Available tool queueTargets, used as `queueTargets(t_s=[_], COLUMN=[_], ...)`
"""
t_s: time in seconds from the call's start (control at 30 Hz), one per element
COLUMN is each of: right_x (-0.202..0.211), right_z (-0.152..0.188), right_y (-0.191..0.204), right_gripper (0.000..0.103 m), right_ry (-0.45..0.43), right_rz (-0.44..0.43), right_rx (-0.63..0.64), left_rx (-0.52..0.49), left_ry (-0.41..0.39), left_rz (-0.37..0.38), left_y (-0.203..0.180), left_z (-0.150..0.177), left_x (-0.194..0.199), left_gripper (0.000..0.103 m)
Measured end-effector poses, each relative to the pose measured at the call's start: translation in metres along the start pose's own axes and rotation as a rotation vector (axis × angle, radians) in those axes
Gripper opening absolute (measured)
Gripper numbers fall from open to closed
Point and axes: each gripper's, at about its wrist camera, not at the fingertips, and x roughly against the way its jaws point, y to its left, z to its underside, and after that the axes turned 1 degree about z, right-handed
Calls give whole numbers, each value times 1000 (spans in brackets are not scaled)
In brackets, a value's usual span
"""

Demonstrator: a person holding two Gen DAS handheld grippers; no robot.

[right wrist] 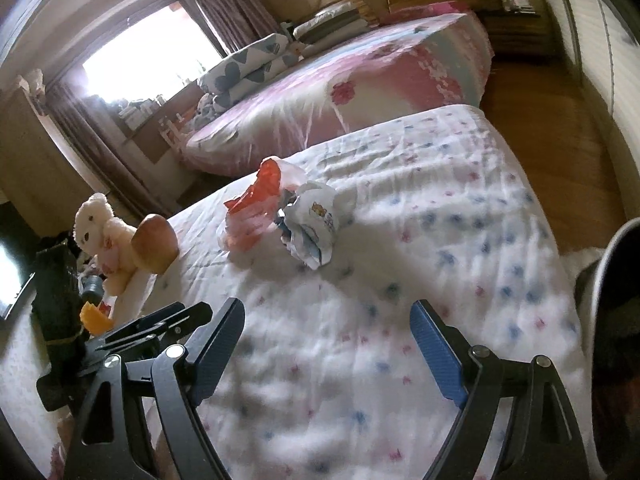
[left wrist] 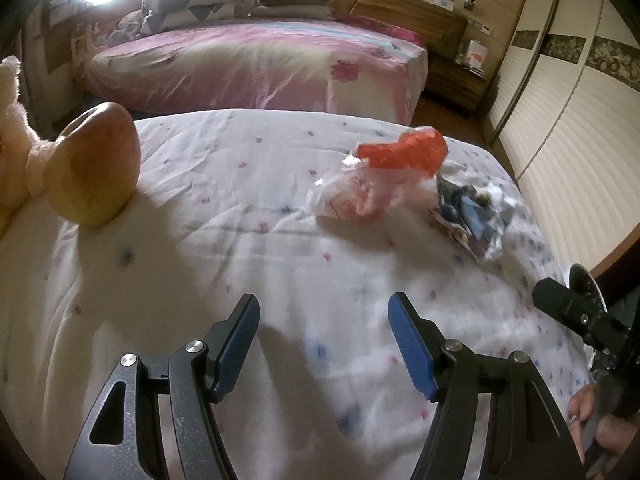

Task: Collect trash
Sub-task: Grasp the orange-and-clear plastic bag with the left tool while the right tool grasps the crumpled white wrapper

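Both grippers are hanging over the white quilt (left wrist: 248,240), jaws spread and empty: the left gripper (left wrist: 320,312) and the right gripper (right wrist: 328,312). Ahead of them the trash is lying on the quilt, an orange bag (left wrist: 384,176) touching a crumpled wrapper (left wrist: 472,216). A teddy (right wrist: 104,236) is sitting at the bed's edge.

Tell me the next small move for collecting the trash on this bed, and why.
Probably carry the left gripper forward to the red-and-white plastic bag. Both grippers have open, empty jaws short of the trash, and that bag lies ahead of the left one, with the crumpled wrapper beside it for the right gripper.
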Motion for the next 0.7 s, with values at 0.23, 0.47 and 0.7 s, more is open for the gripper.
queueTargets(t_s=[0.23,0.47,0.7], right_x=[-19,-39,-50], right_z=[-17,-33,-41], right_y=[1,0,-6], right_gripper=[86,75,35], right_ry=[6,7,19], right_rz=[-6,3,-1], right_rx=[3,0,-16], left_rx=[-14,-45,-64], left_ry=[3,-14,-8], left_rz=[45,86,81], left_y=[6,6,1], left_z=[-21,-41,-57], left_x=[-21,-39,-66], left_gripper=[69,70,70])
